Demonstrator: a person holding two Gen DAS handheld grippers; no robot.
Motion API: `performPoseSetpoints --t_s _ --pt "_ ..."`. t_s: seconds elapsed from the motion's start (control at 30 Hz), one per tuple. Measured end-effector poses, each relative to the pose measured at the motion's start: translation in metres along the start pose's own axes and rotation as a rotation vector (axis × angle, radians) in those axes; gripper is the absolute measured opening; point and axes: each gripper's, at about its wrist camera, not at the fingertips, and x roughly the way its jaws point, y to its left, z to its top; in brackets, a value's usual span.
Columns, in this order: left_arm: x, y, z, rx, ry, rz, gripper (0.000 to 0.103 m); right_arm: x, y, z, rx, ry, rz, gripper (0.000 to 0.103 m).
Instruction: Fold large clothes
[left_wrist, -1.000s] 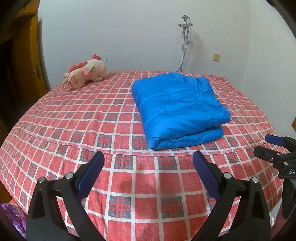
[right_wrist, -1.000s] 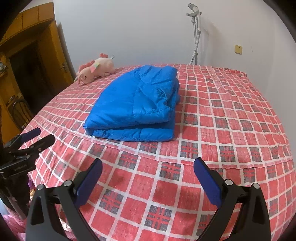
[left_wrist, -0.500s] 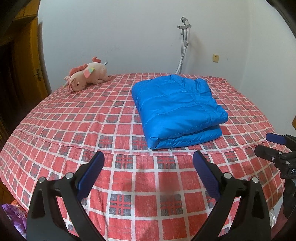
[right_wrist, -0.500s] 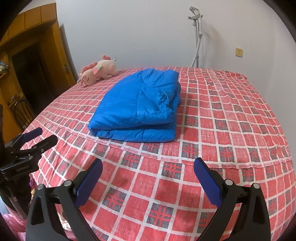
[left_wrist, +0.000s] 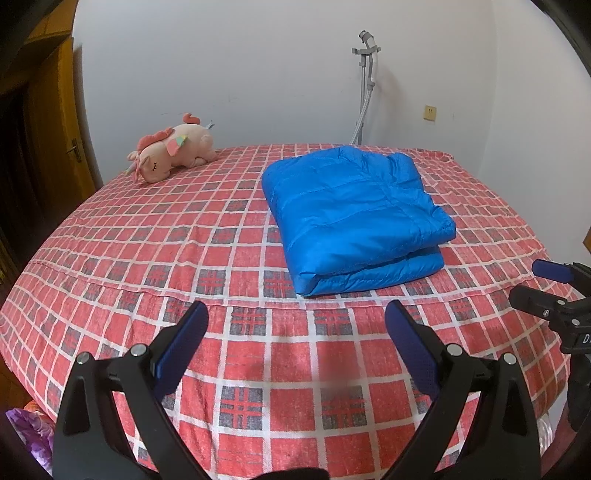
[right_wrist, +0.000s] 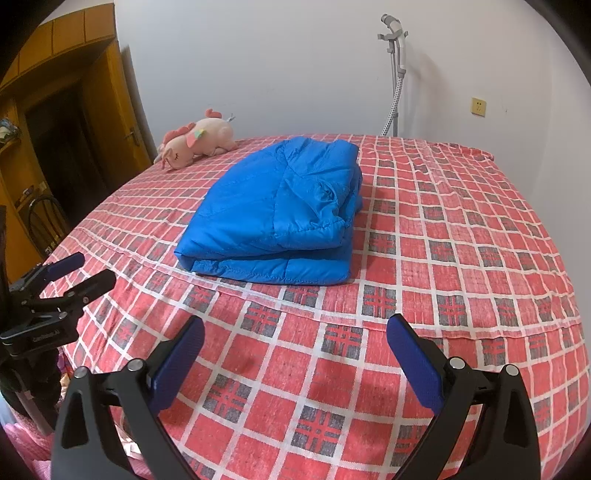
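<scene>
A blue puffer jacket (left_wrist: 354, 218) lies folded in a thick rectangular stack on the red checked bed (left_wrist: 184, 258); it also shows in the right wrist view (right_wrist: 280, 214). My left gripper (left_wrist: 295, 325) is open and empty, held back over the bed's near edge, well short of the jacket. My right gripper (right_wrist: 295, 332) is open and empty, also over the near edge, apart from the jacket. Each gripper shows at the side of the other's view: the right one (left_wrist: 546, 291) and the left one (right_wrist: 70, 280).
A pink plush unicorn (left_wrist: 171, 153) lies at the bed's far left corner. A grey crutch (left_wrist: 365, 85) leans on the white back wall. A wooden door and frame (right_wrist: 74, 129) stand to the left. The bed's front edge drops off below the grippers.
Both grippers have drawn back and risen slightly from the bed; the jacket looks a little farther off. The jacket has not moved.
</scene>
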Motion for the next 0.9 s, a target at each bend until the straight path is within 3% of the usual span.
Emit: performPoseSetpoints --t_s 0.9 --pt "0.0048 0.0028 -0.0011 0.018 0.005 -0.015 0.096 0.0023 -0.0038 0.0002 0.002 0.005 0.004 0.099"
